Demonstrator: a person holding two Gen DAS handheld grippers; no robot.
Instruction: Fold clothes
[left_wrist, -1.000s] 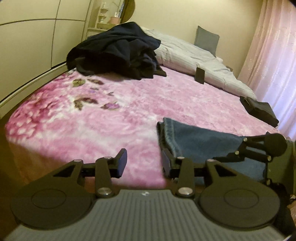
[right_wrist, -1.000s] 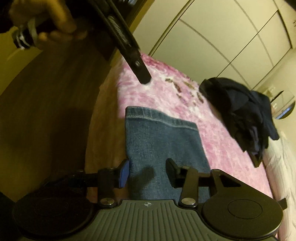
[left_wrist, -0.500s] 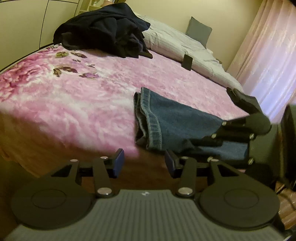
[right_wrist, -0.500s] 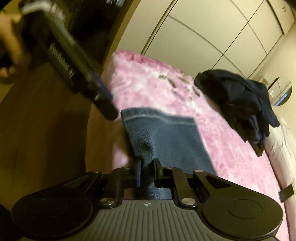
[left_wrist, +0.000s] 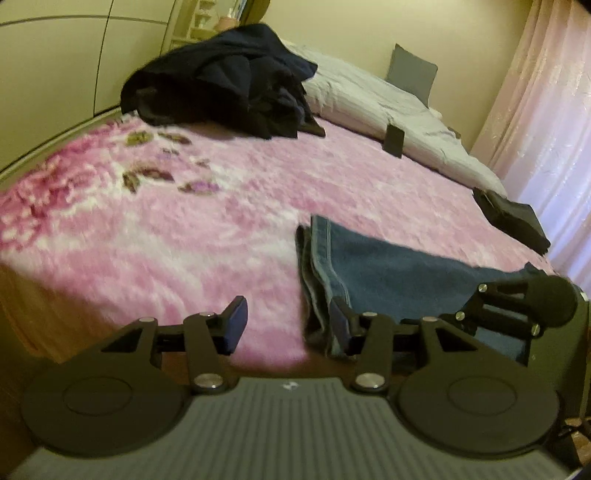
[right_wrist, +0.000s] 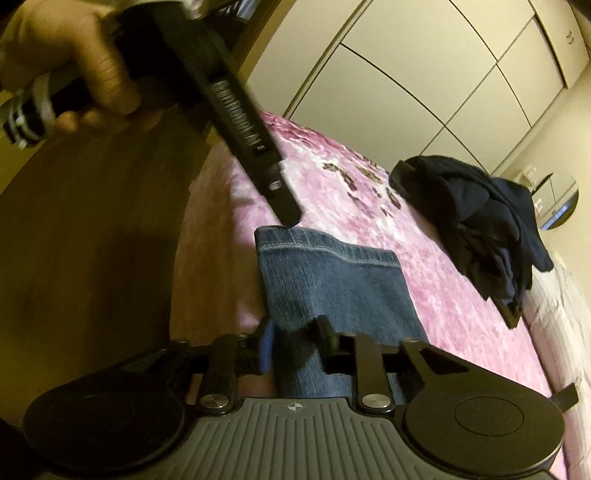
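Two grippers at one pair of jeans, taken from left to right. In the left wrist view, first: pale wardrobe doors (left_wrist: 55, 66) along the far left, then a heap of dark clothes (left_wrist: 221, 81) dumped on the far side of the pink floral blanket (left_wrist: 166, 229). Low in the middle, the left gripper (left_wrist: 288, 325), fingers spread wide with nothing between them, only blanket showing through the gap. Just right of that gap, the jeans (left_wrist: 388, 273), folded flat near the front edge of the bed, stitched hem turned toward the bare blanket, layered edge brushing the inner side of the right-hand finger. Farther back, a grey duvet (left_wrist: 388, 103) with a small dark slab (left_wrist: 394, 140) leaning against it; at the right edge of the bed a folded dark garment (left_wrist: 513, 221); beyond it a pink curtain (left_wrist: 546, 129).

In the right wrist view, top left: the left hand (right_wrist: 74, 62) wrapped round its handle, black finger angled down to just beside the near corner of the hem. Bottom centre: the right gripper (right_wrist: 295, 339), fingers drawn to a narrow gap with denim lying in it; impossible to tell whether pinching the cloth or merely straddling it. To the right, the same dark heap.
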